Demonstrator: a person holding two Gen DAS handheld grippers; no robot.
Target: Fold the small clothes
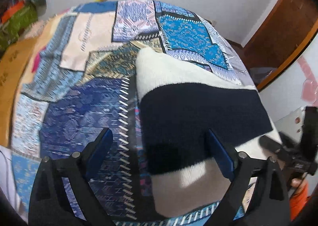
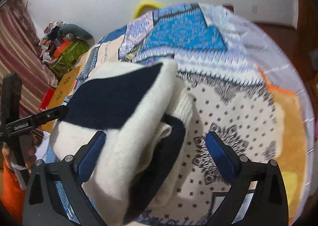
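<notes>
A cream-and-navy knitted garment lies on a patchwork bedspread, which serves as the landmark throughout. The left gripper hangs above the bedspread with its jaws spread wide and nothing between the pads; the garment's navy band lies under its right-hand finger, with the other finger over bare bedspread, probably lined up to take that edge. The right gripper is likewise spread and empty, poised over the bunched, partly doubled end of the garment, where a ribbed cream cuff or hem shows. Judged from the layered stripes, one fold appears made and the garment awaits flattening or another fold. Motion blur smears the bedspread pattern and the garment's outline, so whether either finger touches cloth cannot be told. The garment's near end is cut off behind the gripper bodies. Each view catches the other gripper only at its edge.
</notes>
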